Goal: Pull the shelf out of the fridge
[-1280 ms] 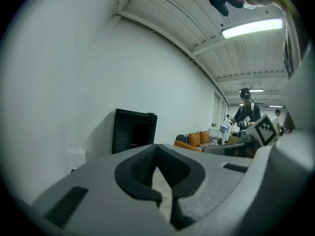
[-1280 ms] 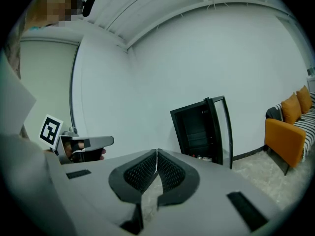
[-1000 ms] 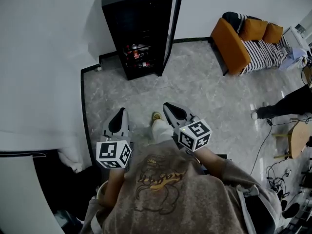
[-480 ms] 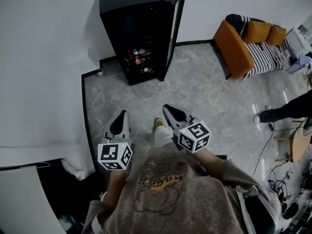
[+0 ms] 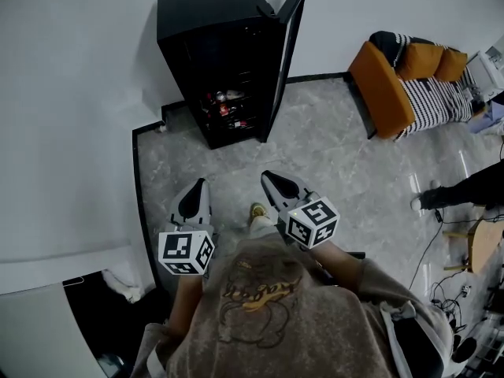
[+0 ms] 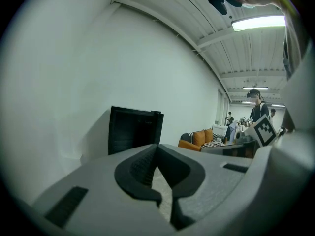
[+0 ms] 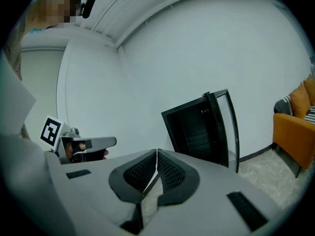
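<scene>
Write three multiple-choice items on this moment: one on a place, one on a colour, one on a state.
1. Where does the fridge stand?
A. against the white wall
B. in the middle of the floor
C. behind the person

2. What colour is the sofa's frame?
A. green
B. orange
C. white

3. How is the fridge door?
A. shut
B. taken off
C. open

Answers:
1 A: in the head view its back meets the wall.
2 B: the side and cushions show orange at the right.
3 C: the door stands swung out at the right, with the inside showing.
</scene>
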Tool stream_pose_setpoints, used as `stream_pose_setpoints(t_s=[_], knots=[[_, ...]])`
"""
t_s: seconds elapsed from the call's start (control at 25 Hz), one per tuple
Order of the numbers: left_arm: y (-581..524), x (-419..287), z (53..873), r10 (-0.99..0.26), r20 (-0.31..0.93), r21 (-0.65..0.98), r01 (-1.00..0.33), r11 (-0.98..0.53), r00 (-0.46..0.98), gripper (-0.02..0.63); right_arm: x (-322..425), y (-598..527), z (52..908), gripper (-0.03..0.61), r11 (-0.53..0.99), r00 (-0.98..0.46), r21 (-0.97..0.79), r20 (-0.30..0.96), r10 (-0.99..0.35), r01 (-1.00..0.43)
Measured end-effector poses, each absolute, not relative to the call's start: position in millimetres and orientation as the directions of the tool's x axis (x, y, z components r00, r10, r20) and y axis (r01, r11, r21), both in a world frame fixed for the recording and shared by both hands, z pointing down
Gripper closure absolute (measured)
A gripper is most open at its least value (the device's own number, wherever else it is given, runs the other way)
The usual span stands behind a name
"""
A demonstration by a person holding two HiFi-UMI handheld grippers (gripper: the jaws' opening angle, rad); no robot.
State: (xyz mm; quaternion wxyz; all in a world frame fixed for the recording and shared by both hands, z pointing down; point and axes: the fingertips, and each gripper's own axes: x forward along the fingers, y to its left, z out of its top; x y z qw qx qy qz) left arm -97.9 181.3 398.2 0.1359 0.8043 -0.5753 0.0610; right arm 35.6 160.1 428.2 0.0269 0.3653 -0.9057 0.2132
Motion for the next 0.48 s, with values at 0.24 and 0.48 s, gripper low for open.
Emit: stream_pose_setpoints(t_s=[0.24,0.48], knots=[[139.7,-90.7,394.0,-0.913,0.258,0.147,-0.947,-0.287,0.317,0.607,44.1,119.4,424.2,0.555,0.645,-0.742,-0.388,0.192,-0.642,-0.659],[94.3,-81.7,387.0,-0.925,0.246,0.144,-0.955,-0.26,0.289,0.608,51.4,77.9,423.3,0.555,0.66,-0.763,-0.403,0.189,-0.618,-0.634]])
